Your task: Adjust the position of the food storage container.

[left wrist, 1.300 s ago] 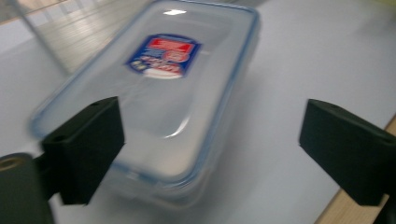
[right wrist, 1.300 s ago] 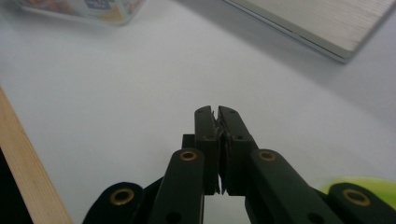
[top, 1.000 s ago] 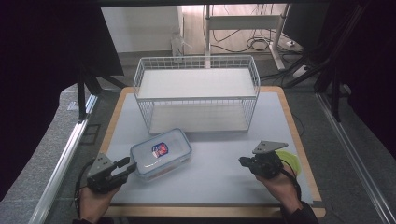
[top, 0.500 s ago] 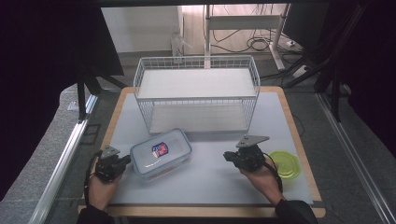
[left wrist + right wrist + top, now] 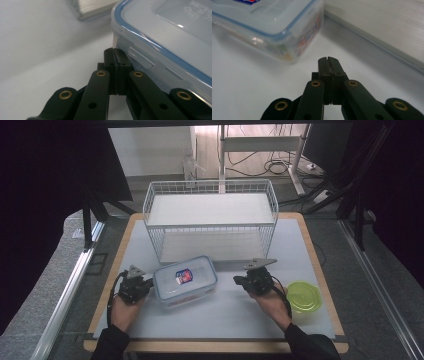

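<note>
1. The left gripper [image 5: 134,287] sits at the left of the table [image 5: 230,320], held in the person's left hand [image 5: 124,311]. Its jaws are pressed together with nothing between them, having just been closing. In the left gripper view the closed tips [image 5: 116,56] lie just beside the container's side wall, under a side latch; whether they touch it cannot be told.
2. The clear plastic container [image 5: 185,279], with a blue-rimmed lid and a small sticker on top, lies flat on the table between the two grippers, in front of the white wire basket [image 5: 210,220].
3. The wire basket stands at the far middle of the table.
4. The right gripper [image 5: 256,281], in the right hand [image 5: 270,302], is near the container's right end but apart from it. Its jaws are pressed together and empty; in the right gripper view the tips [image 5: 328,62] point past the container's corner [image 5: 289,53].
5. A green lidded bowl [image 5: 303,296] sits at the right, just beside the right hand.
</note>
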The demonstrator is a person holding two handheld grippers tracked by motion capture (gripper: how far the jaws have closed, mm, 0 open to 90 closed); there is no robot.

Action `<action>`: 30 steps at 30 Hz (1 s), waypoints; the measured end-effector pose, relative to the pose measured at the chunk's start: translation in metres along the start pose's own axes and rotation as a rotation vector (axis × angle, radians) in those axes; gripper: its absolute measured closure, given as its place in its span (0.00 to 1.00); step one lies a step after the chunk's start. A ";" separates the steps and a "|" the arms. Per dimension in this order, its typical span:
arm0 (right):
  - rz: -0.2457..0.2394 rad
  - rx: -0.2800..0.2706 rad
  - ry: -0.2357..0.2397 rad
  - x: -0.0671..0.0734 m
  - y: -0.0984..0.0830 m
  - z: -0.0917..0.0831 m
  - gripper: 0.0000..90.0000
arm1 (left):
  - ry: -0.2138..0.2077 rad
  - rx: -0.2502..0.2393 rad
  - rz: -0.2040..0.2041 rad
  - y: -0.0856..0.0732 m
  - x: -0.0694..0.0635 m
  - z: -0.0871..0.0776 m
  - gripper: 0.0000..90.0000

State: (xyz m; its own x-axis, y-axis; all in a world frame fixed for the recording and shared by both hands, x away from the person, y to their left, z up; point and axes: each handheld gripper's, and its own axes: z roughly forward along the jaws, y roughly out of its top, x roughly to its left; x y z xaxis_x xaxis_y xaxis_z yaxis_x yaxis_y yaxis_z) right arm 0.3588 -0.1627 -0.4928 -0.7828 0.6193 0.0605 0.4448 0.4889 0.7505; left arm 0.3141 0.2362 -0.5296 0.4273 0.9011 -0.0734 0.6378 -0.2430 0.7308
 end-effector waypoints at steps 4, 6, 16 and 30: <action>-0.012 0.005 -0.026 -0.004 0.007 0.014 1.00 | -0.035 0.005 0.018 0.012 -0.008 0.012 1.00; -0.020 0.018 -0.044 -0.008 0.009 0.022 1.00 | -0.054 0.001 0.020 0.017 -0.012 0.018 1.00; -0.018 0.069 -0.052 -0.012 0.012 0.027 1.00 | -0.117 0.012 0.019 0.025 -0.022 0.035 1.00; 0.006 0.111 -0.059 0.004 -0.007 -0.002 1.00 | -0.154 0.070 0.073 0.022 -0.046 0.030 1.00</action>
State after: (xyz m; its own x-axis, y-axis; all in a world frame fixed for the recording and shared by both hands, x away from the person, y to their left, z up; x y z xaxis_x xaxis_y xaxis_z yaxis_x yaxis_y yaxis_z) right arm 0.3518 -0.1647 -0.4970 -0.7546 0.6557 0.0236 0.4974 0.5483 0.6723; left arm 0.3276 0.1789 -0.5308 0.5634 0.8161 -0.1289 0.6423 -0.3345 0.6896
